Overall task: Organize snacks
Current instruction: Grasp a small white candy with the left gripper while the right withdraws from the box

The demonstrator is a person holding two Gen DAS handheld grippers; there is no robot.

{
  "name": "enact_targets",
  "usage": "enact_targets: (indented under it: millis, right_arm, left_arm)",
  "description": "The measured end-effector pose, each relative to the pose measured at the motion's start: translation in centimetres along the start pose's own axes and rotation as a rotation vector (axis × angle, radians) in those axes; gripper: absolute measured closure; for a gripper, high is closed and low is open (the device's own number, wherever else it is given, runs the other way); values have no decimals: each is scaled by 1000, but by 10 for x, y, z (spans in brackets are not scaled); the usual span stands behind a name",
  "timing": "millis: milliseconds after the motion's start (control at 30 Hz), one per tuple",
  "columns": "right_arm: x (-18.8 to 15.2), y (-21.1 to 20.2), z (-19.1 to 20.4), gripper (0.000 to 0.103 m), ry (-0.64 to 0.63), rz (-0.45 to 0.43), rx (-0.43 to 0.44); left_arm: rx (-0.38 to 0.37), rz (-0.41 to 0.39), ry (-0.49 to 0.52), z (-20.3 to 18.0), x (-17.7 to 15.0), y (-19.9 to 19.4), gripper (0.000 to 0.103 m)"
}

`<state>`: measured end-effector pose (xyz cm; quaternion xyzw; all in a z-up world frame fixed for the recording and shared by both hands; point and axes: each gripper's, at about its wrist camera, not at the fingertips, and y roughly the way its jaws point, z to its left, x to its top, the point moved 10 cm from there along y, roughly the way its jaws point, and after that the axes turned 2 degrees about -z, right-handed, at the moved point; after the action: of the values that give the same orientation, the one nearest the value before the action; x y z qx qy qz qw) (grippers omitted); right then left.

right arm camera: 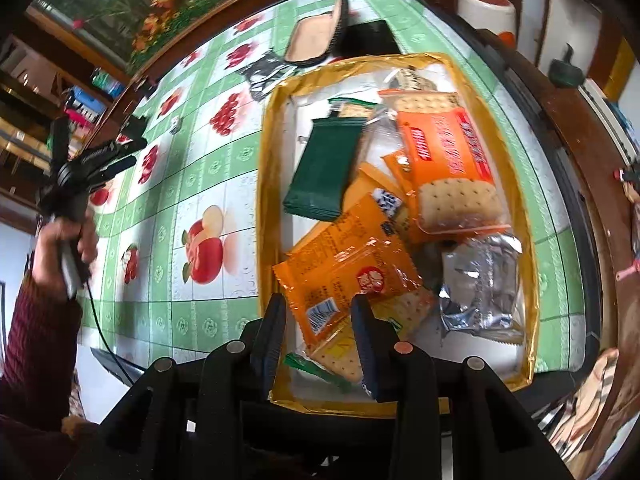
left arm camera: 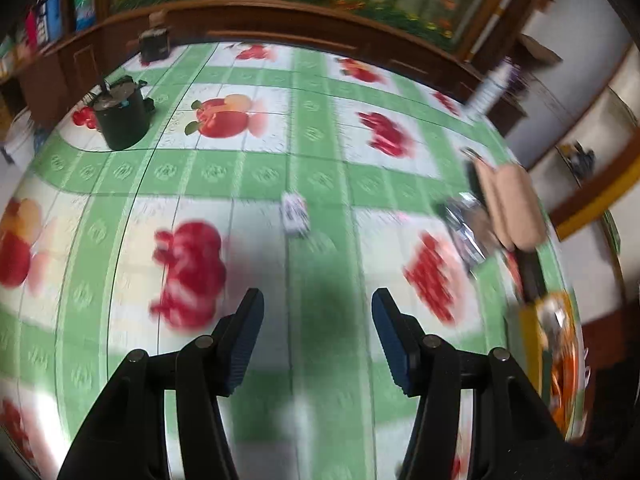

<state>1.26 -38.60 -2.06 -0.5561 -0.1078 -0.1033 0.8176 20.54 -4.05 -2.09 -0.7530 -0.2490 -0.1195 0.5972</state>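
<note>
In the right wrist view a gold-rimmed tray [right arm camera: 266,184] holds several snack packets: an orange cracker pack [right arm camera: 444,152], another orange packet [right arm camera: 352,268], a dark green packet [right arm camera: 324,168] and a silver packet [right arm camera: 480,280]. My right gripper [right arm camera: 318,322] is open just above the tray's near end, empty. My left gripper [left arm camera: 318,320] is open and empty above the tablecloth; it also shows in the right wrist view [right arm camera: 120,152], held at far left. A small white packet [left arm camera: 295,214] lies ahead of it. A silver packet [left arm camera: 464,224] lies right, by the tray [left arm camera: 528,320].
The table has a green fruit-print cloth [left arm camera: 224,168]. A black pot [left arm camera: 120,116] and a dark jar [left arm camera: 154,42] stand at the far left. A tan glasses case [right arm camera: 316,36] lies beyond the tray. A bottle [left arm camera: 490,88] stands at the far right edge.
</note>
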Motion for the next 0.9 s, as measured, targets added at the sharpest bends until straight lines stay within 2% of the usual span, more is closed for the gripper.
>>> enact_targets:
  millis: [167, 267, 333, 400, 433, 500, 633, 800, 833, 900]
  right_arm:
    - [-1, -7, -11, 67, 115, -3, 40]
    - [3, -17, -11, 67, 106, -24, 17]
    - [5, -22, -10, 67, 101, -34, 8]
    - [9, -27, -9, 67, 102, -41, 8]
    - [12, -28, -8, 67, 100, -43, 9]
    - [19, -29, -5, 67, 87, -47, 6]
    - [44, -27, 10, 67, 25, -49, 11]
    - [95, -13, 41, 66, -74, -58, 46]
    - [108, -7, 49, 65, -100, -56, 51]
    - [134, 7, 65, 55, -142, -49, 63]
  left_arm:
    - [49, 9, -2, 6, 33, 42, 48]
    - [82, 32, 16, 6, 40, 62, 50]
    - [102, 43, 37, 4, 40, 71, 68]
    - [124, 24, 62, 4, 41, 75, 74]
    - [139, 16, 75, 4, 41, 75, 84]
    - [130, 5, 72, 4, 39, 74, 84]
    - [123, -7, 78, 7, 20, 63, 84]
    - [93, -6, 71, 11, -32, 33, 84]
    - [92, -6, 74, 11, -44, 26, 84]
    - [90, -6, 83, 9, -68, 13, 84]
